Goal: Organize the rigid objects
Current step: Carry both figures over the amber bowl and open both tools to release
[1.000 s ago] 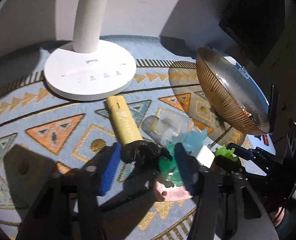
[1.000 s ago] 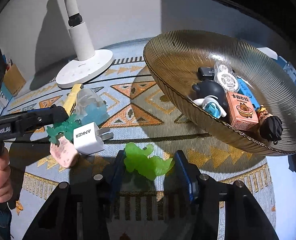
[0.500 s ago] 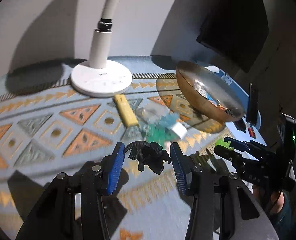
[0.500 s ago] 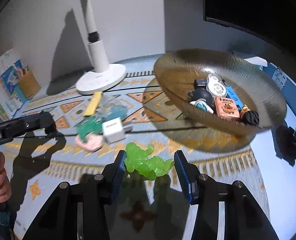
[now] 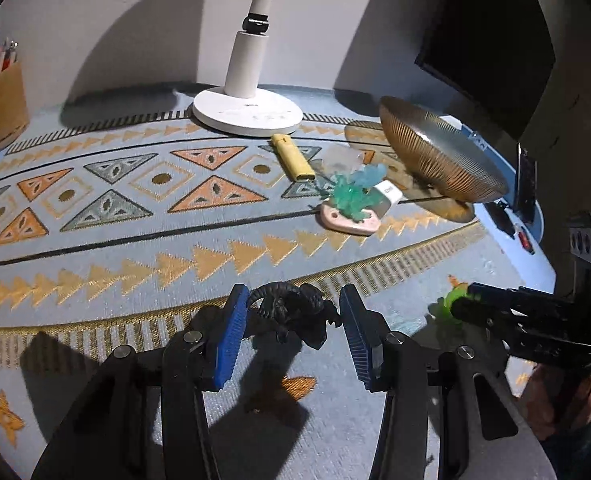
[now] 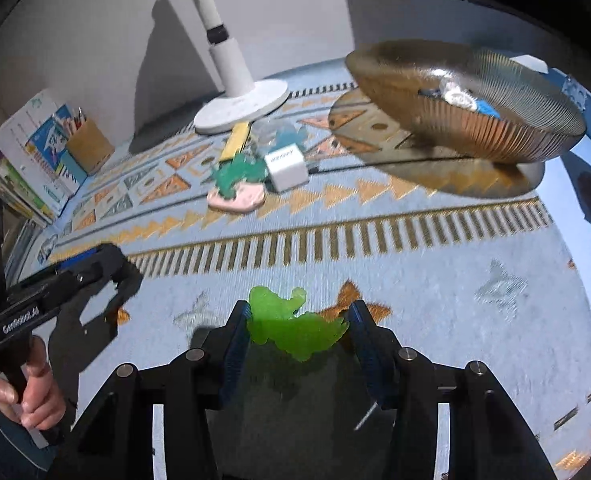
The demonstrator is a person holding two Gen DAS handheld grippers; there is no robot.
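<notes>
Nearest, the right gripper (image 6: 297, 326) had its jaws opening around the green figure (image 6: 291, 326), which still bridged the pads — released here it would land on the patterned mat (image 6: 435, 280), well short of the ribbed bowl (image 6: 467, 116). The left gripper (image 5: 293, 316) stood clenched on the black figure (image 5: 293, 314); its spiky limbs gave a poor hold and it could twist free. Farther off, the teal figure (image 5: 351, 196), white charger (image 5: 387, 196) and yellow stick (image 5: 293, 156) lay clustered beside the bowl — an easy pile to knock.
</notes>
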